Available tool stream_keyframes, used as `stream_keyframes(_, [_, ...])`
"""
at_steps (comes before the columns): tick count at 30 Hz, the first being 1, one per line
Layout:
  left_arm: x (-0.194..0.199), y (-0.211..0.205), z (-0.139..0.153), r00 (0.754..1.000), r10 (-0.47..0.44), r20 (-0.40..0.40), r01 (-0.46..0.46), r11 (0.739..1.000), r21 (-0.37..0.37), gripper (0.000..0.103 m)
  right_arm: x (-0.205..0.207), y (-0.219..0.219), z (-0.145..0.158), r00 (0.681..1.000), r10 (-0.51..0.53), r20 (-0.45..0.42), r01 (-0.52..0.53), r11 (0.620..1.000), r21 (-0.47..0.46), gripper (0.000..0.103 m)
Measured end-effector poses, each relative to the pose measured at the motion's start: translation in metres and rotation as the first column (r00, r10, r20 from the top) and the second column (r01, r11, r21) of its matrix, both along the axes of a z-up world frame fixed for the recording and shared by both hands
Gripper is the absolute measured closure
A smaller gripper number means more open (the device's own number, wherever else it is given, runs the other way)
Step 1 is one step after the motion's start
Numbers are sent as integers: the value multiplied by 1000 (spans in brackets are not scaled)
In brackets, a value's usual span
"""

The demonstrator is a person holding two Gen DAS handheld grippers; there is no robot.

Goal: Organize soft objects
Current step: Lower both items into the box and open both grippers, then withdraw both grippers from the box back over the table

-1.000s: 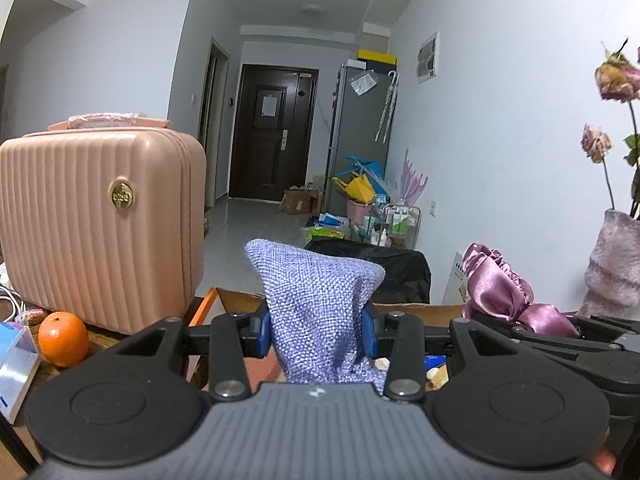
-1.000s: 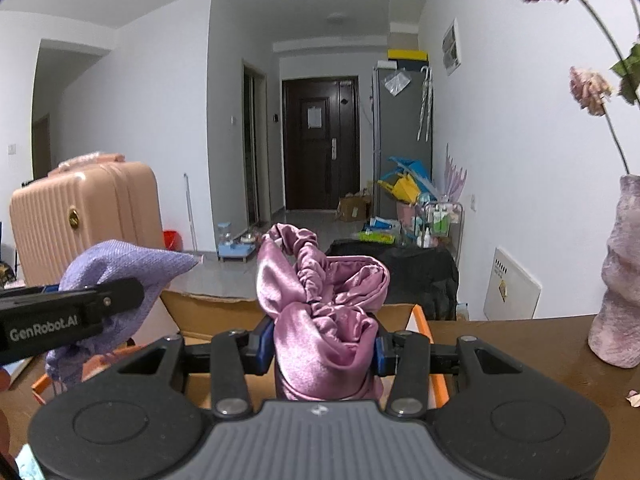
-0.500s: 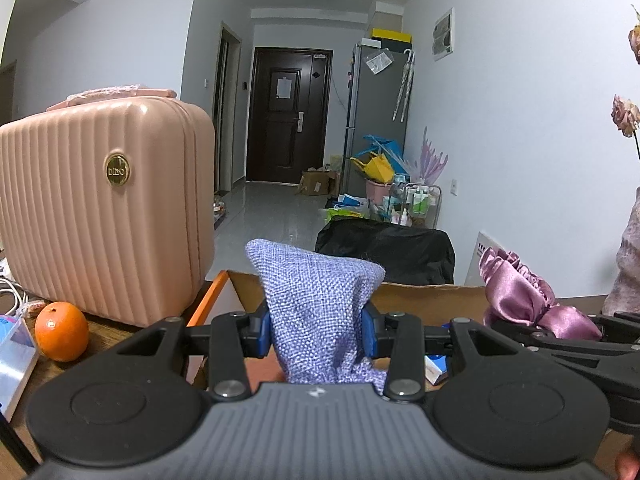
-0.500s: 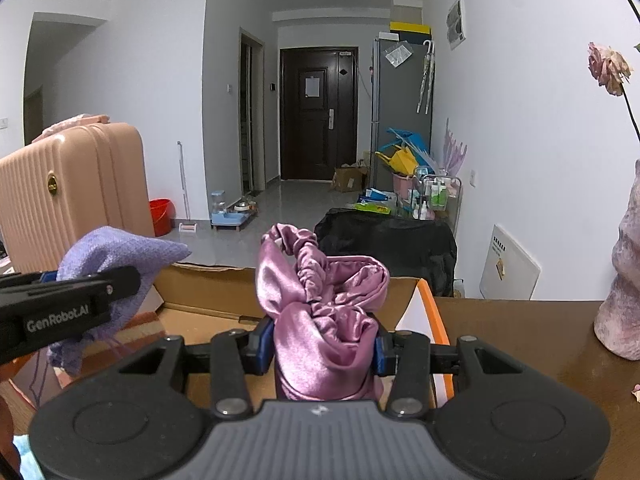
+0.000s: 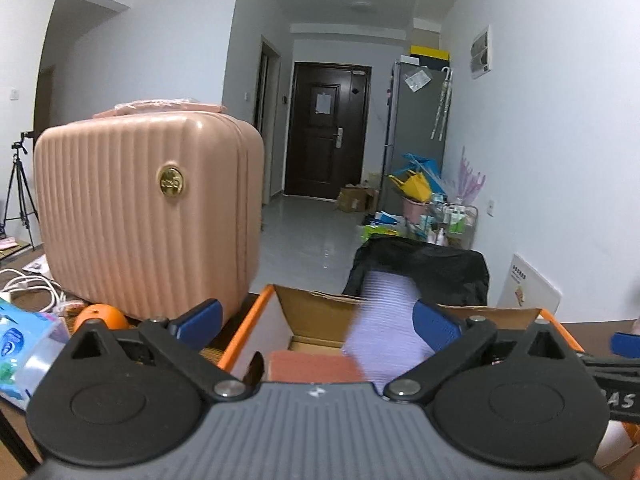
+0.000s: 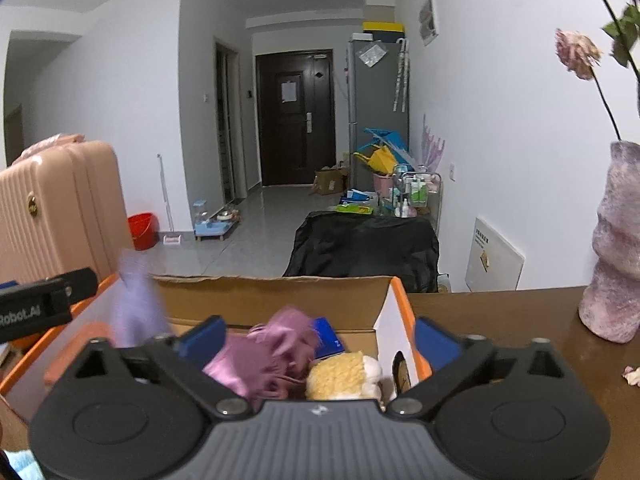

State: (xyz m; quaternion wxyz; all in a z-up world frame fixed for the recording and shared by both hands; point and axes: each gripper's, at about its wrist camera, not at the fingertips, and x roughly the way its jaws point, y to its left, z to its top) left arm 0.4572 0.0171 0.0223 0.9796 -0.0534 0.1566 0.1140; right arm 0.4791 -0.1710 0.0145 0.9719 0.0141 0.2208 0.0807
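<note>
Both grippers' fingers, left [image 5: 316,326] and right [image 6: 318,342], are opening, the lilac cloth [image 5: 384,328] and pink satin [image 6: 266,354] dropping between them into the box [image 6: 276,300]; a cloth snagging a finger might spill outside.

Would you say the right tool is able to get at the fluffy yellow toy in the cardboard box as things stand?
Probably yes. The right tool is opening just above the cardboard box, and the yellow toy lies exposed below it; only the blurred pink satin cloth beside it might get caught.
</note>
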Motion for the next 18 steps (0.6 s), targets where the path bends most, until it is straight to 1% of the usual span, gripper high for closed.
stream_keyframes(7, [0,2,1,1000,13,-8,-13,1000,6,0,3,-7,-3,1000,-12,-18,12,1000,23,0])
stream_keyframes(18, [-1,5,3,1000,2,-4,-2,1000,-10,0,-4,-8,-3,1000,-11,-8,12,1000,19,0])
